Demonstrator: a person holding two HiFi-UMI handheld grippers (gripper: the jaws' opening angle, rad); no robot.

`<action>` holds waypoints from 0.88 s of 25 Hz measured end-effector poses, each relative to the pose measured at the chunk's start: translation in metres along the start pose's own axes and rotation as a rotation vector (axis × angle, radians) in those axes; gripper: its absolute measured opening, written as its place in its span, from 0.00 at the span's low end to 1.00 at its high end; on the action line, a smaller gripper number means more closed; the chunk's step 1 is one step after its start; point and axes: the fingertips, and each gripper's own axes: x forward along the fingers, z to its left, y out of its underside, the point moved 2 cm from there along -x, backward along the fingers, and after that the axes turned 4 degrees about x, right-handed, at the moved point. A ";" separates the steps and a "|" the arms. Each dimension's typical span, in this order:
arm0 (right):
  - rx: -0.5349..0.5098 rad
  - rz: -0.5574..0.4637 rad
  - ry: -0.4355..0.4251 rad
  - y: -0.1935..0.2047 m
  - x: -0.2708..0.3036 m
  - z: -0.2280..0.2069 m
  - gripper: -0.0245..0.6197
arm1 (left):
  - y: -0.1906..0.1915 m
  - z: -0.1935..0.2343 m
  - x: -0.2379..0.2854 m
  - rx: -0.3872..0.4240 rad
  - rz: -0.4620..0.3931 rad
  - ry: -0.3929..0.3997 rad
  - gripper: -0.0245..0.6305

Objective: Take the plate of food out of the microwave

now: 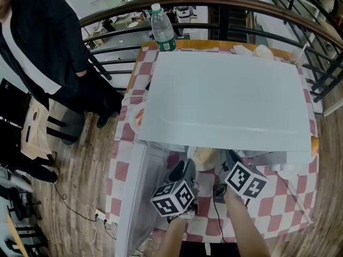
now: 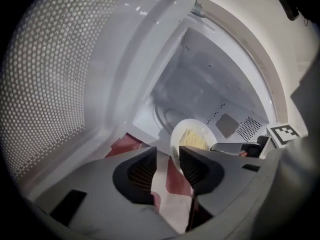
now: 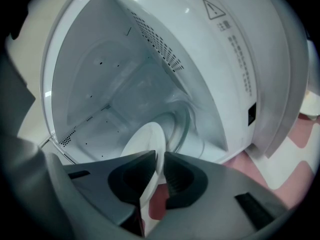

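A white microwave [image 1: 225,95] stands on the checked tablecloth with its door [image 1: 140,191] swung open to the left. A white plate [image 3: 145,139] of pale yellow food [image 2: 192,138] sits at the mouth of the cavity, seen in the head view as the plate [image 1: 206,157]. My right gripper [image 3: 160,156] is shut on the plate's rim, one pad on each face. My left gripper [image 2: 167,156] is open just left of the plate [image 2: 175,144]; only tablecloth shows between its pads. In the head view both grippers [image 1: 182,175] [image 1: 228,162] reach in under the microwave's front edge.
A water bottle [image 1: 162,28] stands behind the microwave near the curved railing [image 1: 214,4]. A person in dark clothes [image 1: 32,47] stands at left. Another dish [image 1: 136,116] peeks out at the microwave's left side. The perforated door panel [image 2: 50,84] lies close to my left gripper.
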 end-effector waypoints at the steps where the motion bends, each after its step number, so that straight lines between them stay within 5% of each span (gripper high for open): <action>1: 0.000 -0.001 0.000 0.000 0.000 0.000 0.11 | 0.000 0.000 0.001 -0.004 0.003 0.003 0.30; 20: 0.006 -0.007 0.006 -0.006 -0.001 -0.004 0.12 | -0.001 -0.016 0.008 -0.051 0.018 0.089 0.30; 22: 0.006 -0.004 0.004 -0.006 -0.001 -0.004 0.12 | 0.001 -0.018 0.010 -0.056 0.022 0.098 0.23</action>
